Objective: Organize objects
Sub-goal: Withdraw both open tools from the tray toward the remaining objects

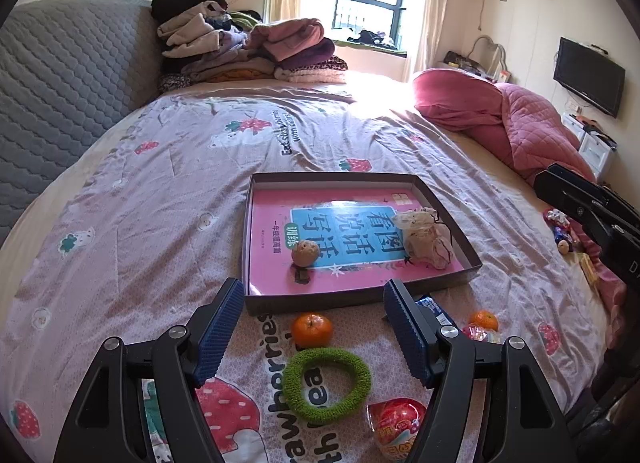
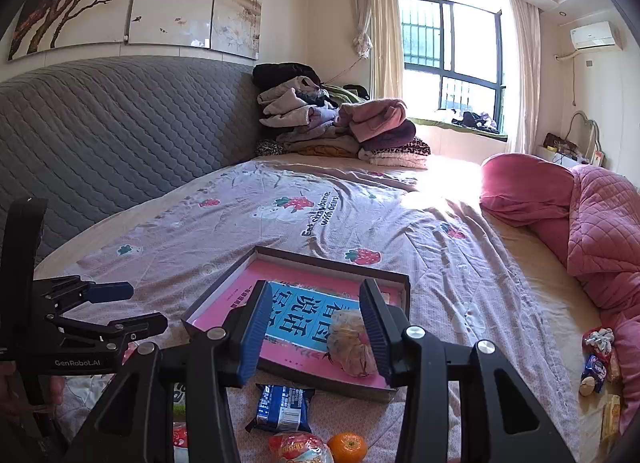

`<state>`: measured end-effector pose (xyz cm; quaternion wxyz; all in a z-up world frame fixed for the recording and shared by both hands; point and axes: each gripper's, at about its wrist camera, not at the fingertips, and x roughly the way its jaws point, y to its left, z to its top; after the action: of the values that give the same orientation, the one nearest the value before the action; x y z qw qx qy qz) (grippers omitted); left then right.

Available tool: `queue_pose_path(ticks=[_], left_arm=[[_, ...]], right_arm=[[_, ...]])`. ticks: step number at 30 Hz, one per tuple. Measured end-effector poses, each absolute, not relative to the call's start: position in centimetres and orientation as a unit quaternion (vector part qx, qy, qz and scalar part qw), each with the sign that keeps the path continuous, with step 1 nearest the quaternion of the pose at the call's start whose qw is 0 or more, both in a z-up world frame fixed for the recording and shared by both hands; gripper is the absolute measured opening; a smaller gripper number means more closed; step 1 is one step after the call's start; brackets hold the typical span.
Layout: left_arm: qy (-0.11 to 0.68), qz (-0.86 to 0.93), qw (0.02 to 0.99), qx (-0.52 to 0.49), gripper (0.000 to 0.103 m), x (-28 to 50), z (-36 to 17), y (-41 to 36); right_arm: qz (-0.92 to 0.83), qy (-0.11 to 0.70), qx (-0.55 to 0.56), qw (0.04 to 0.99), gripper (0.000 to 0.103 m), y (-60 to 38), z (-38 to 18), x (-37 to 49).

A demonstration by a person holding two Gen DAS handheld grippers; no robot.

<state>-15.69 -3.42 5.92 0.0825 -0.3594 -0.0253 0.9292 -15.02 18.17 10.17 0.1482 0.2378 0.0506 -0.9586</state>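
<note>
A shallow brown box (image 1: 332,177) lies on the bed with a pink book (image 1: 272,231) in it. On the book rest a walnut-like ball (image 1: 305,253) and a mesh pouch (image 1: 426,241). In front of the box lie an orange (image 1: 312,329), a green hair ring (image 1: 326,383), a red wrapped sweet (image 1: 396,427), a blue packet (image 2: 282,409) and a second orange (image 1: 483,320). My left gripper (image 1: 314,291) hangs open over the first orange and the ring, holding nothing. The right gripper (image 2: 315,291) is open and empty above the box's near edge, the pouch (image 2: 352,343) lying beyond its fingers.
Folded clothes (image 1: 248,47) are piled at the bed's far end by the grey quilted headboard (image 1: 60,83). A rolled pink quilt (image 1: 520,119) runs along the right side, with small snacks (image 2: 596,359) beside it. The strawberry-print sheet (image 1: 160,183) spreads left of the box.
</note>
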Motion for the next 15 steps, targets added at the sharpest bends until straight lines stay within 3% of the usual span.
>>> queue_pose_path(ticks=[15], left_arm=[[-0.022,0.924,0.079,-0.374,0.074,-13.9,4.6,-3.4]], right_arm=[[-0.957,0.050,0.243,0.149,0.045,18.7,9.3,-13.3]])
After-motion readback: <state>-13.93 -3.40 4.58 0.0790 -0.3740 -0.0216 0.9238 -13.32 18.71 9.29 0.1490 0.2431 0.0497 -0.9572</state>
